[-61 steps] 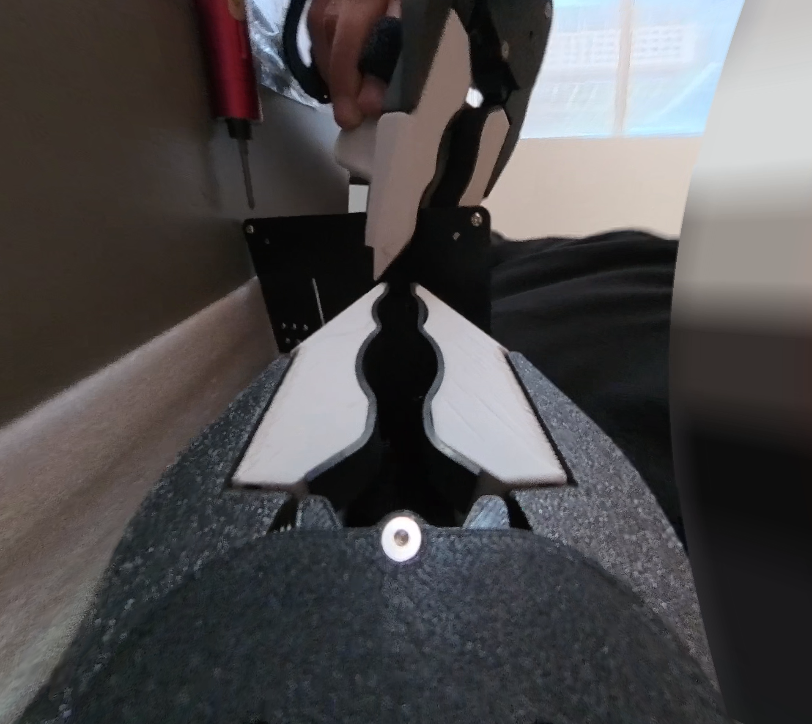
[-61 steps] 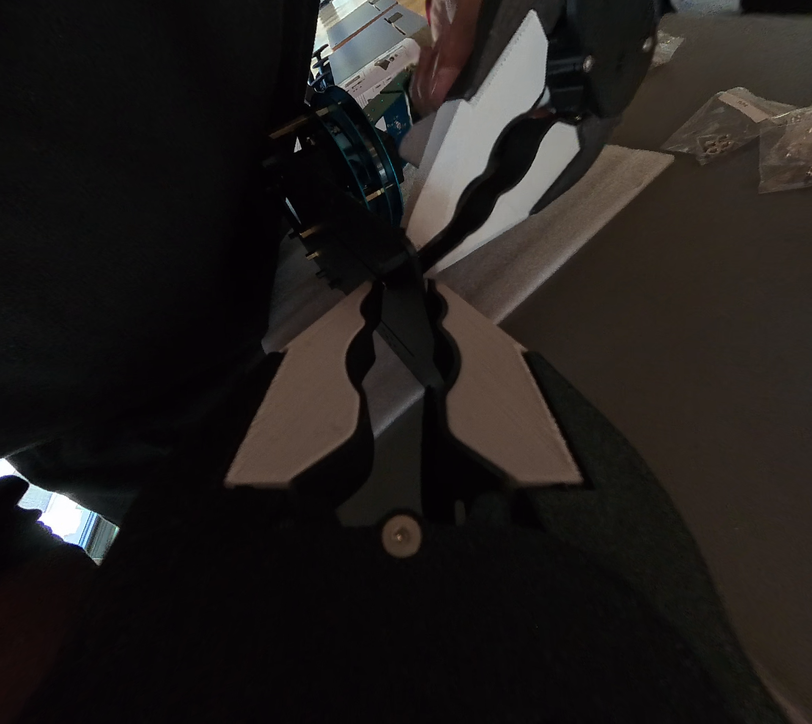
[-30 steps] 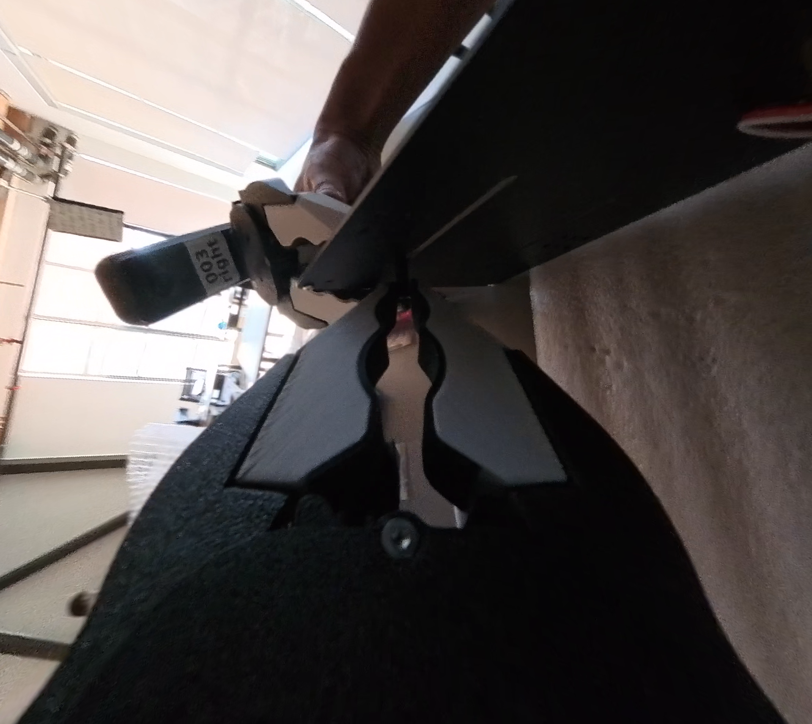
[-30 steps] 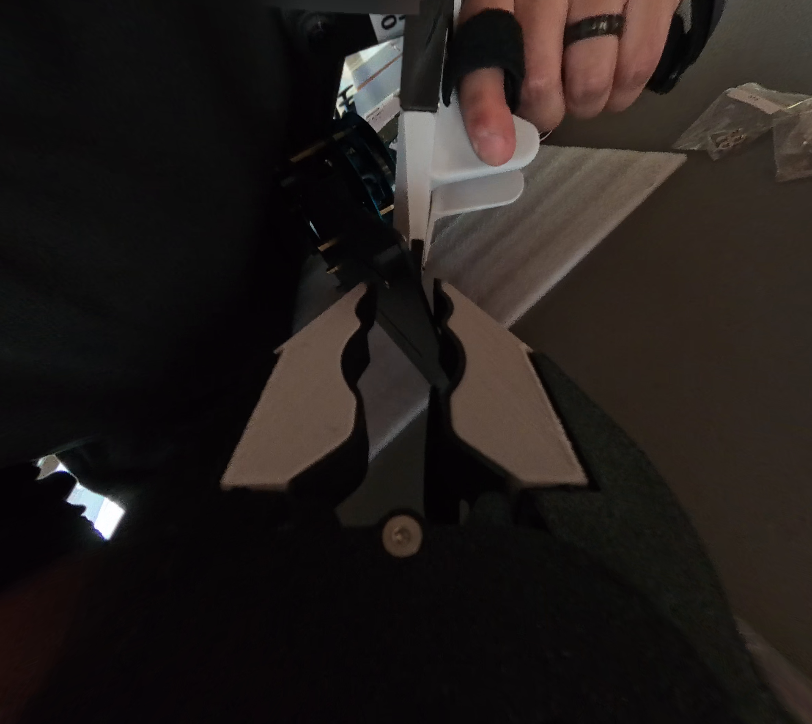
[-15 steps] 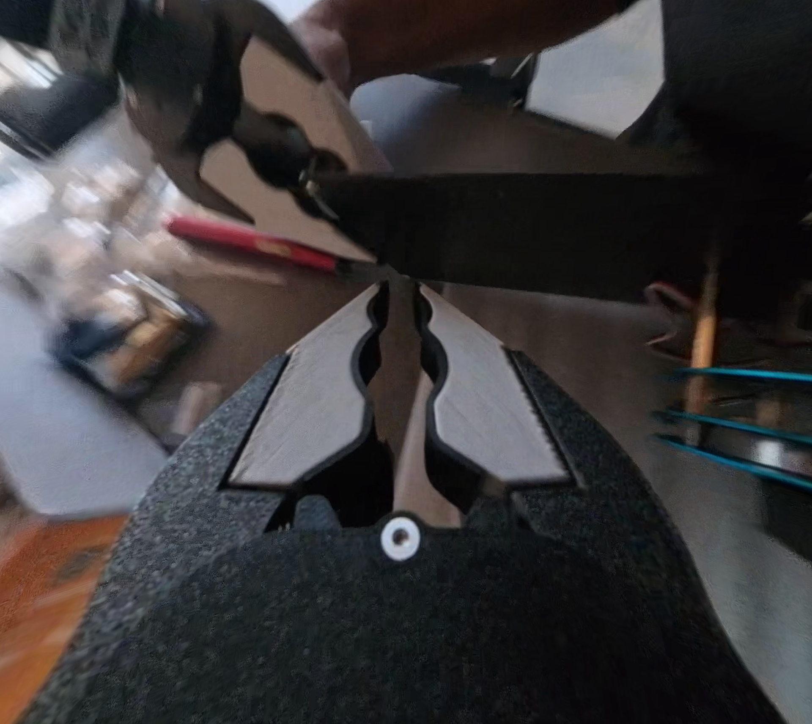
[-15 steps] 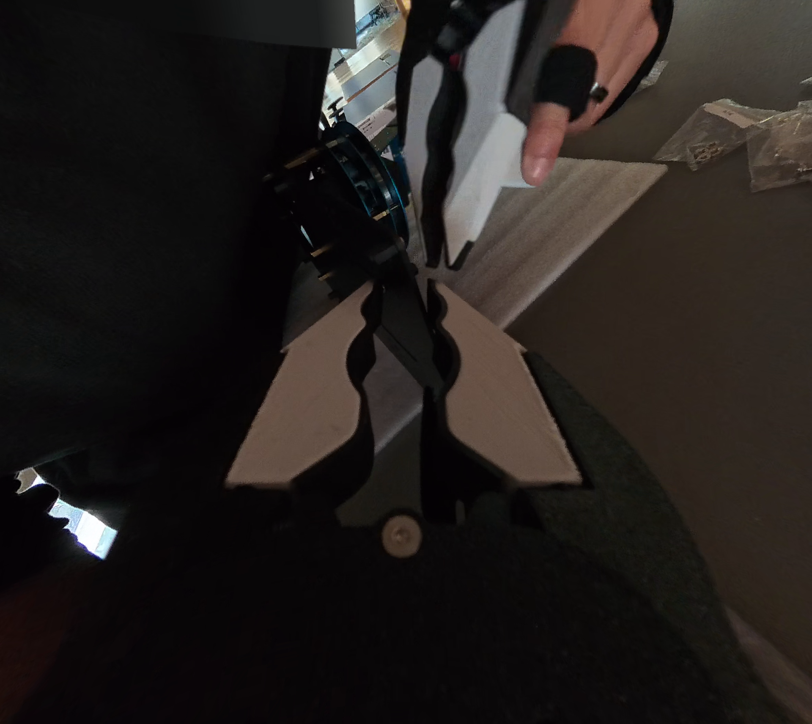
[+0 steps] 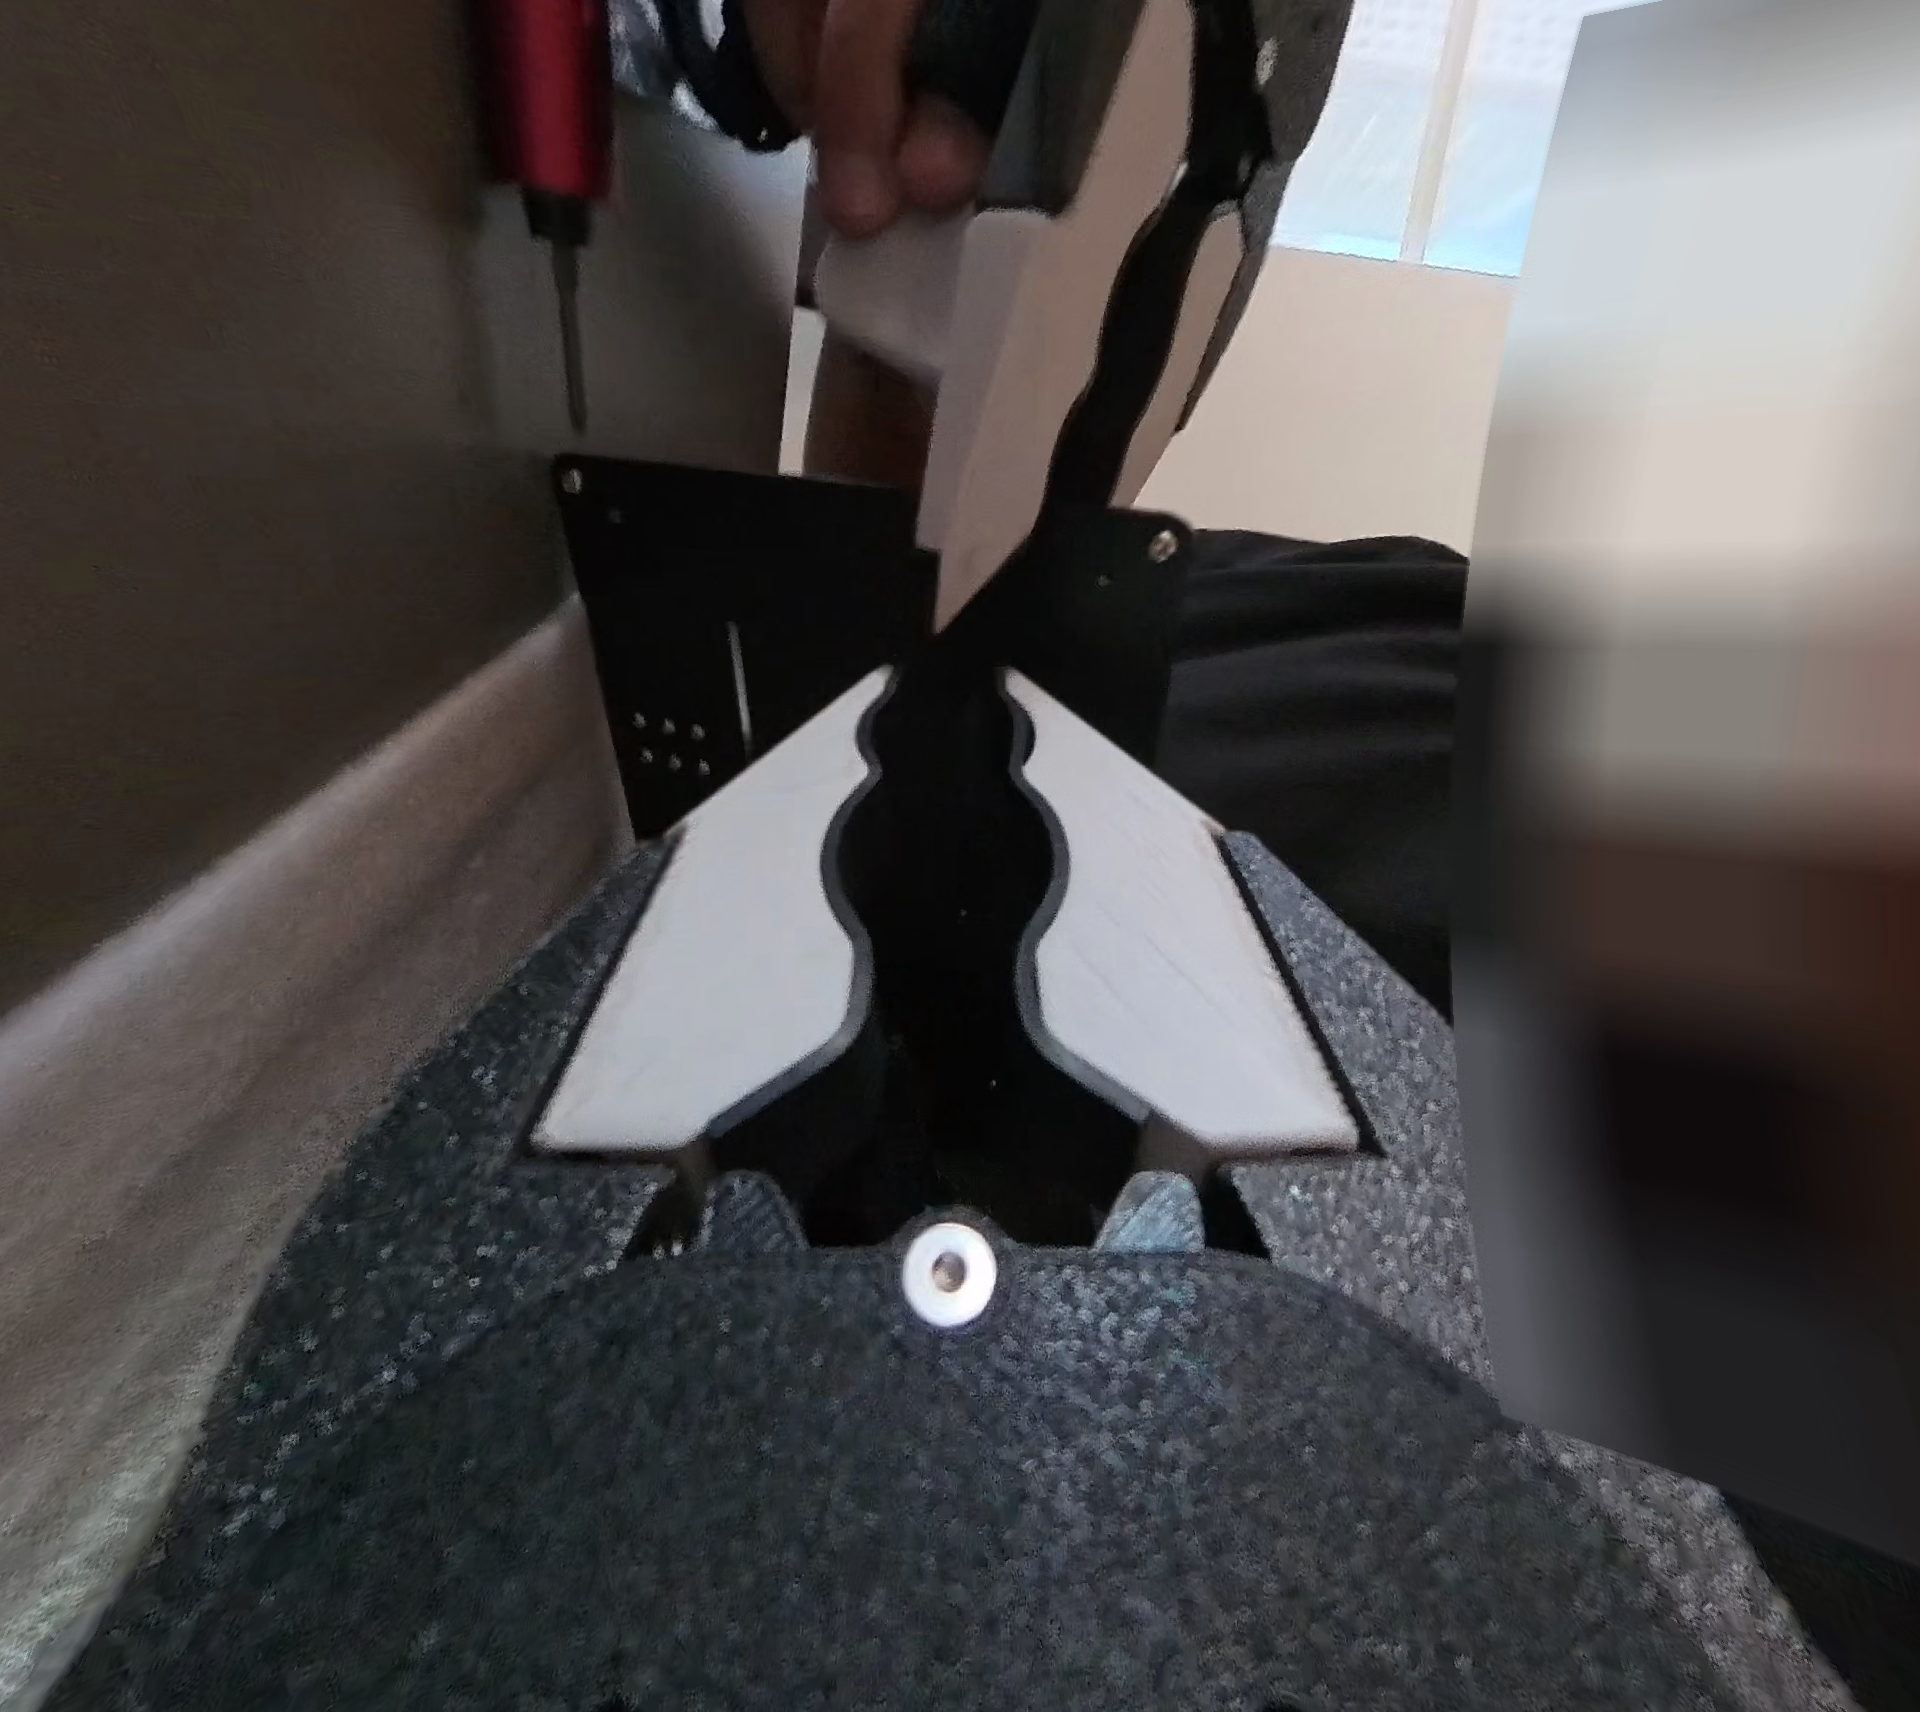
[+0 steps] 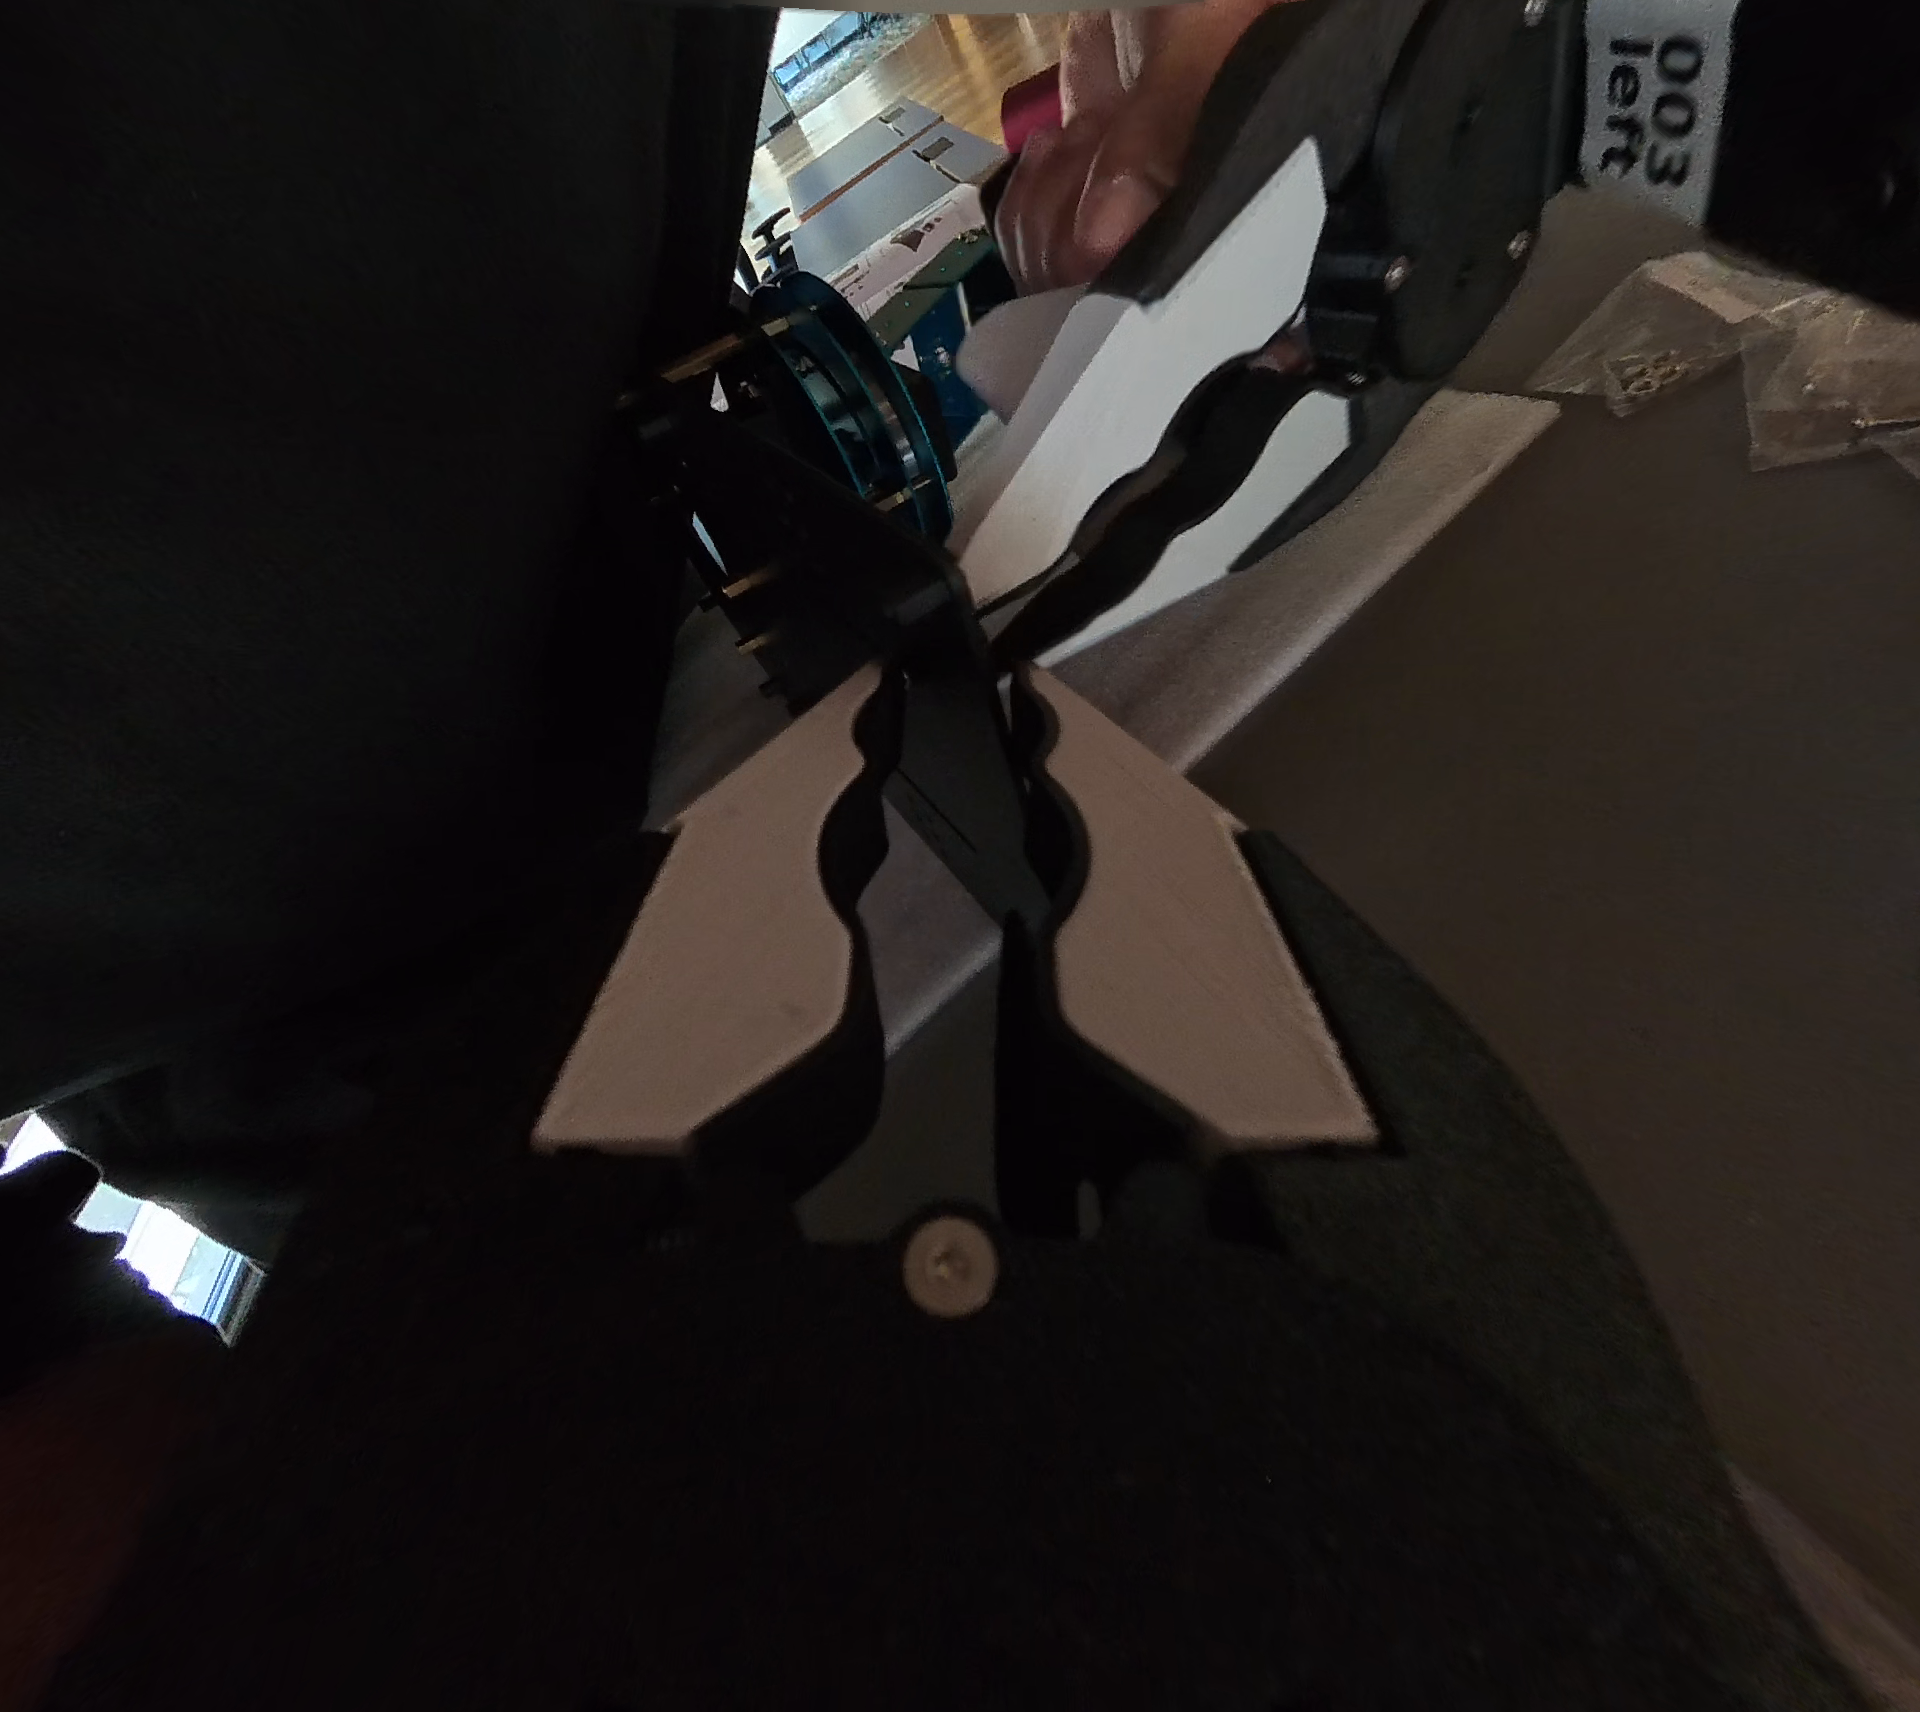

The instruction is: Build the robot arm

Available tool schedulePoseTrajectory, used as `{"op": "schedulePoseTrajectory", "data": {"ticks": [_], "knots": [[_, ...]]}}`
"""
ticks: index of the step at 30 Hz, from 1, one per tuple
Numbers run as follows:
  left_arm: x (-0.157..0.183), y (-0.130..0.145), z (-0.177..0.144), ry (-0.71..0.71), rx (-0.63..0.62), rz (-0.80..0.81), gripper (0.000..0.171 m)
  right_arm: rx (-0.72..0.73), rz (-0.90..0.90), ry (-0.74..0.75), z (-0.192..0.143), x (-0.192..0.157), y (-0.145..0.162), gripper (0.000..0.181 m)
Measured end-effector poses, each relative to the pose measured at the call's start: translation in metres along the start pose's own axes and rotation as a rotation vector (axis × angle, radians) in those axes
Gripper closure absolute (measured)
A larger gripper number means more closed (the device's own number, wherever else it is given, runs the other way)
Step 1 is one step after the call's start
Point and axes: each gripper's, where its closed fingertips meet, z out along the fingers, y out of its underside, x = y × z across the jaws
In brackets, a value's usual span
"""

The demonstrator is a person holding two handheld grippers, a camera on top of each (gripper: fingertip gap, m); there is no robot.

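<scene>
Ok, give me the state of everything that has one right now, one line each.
left claw: shut on the black plate.
right claw: shut on the black plate, gripping another edge.
black plate: held by both claws, off the table.
red screwdriver: lying loose on the brown table, untouched.
clear bags: lying on the table, untouched.

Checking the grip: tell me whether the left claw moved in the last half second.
Yes. Seen from the right wrist, the left claw swung from upright to slanting in from the upper right across the foam sheet, tips at the plate.
</scene>
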Motion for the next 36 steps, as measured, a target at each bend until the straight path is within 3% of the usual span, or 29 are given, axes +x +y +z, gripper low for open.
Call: {"op": "schedulePoseTrajectory", "data": {"ticks": [4,8,15,19,24,32,36], "knots": [[-0.0006,0.0018,0.0003,0.082,0.039,-0.162,0.155,0.002,-0.001,0.001,0.0,-0.0001,0.0,0.161],[0.0029,0.0007,0.0027,0.109,0.063,-0.175,0.165,-0.001,0.001,0.0,0.0,-0.0003,0.0001,0.161],[0.0034,-0.0018,0.0047,0.107,0.085,-0.203,0.163,-0.004,0.003,0.006,0.0002,-0.0001,0.0001,0.161],[0.0037,-0.0028,0.0065,0.06,0.072,-0.107,0.167,-0.008,0.003,0.01,0.0,-0.0004,0.0006,0.161],[0.0043,-0.0006,0.0066,-0.052,0.037,0.241,0.165,-0.001,0.003,0.011,0.0001,0.0,0.0002,0.161],[-0.0002,0.003,0.0076,-0.298,-0.105,1.293,0.166,0.003,-0.006,0.007,0.0008,0.0001,0.0004,0.161],[-0.0027,0.0022,0.008,-0.428,-0.167,1.697,0.167,0.006,-0.006,0.006,0.0006,0.0001,0.0006,0.161]]}}
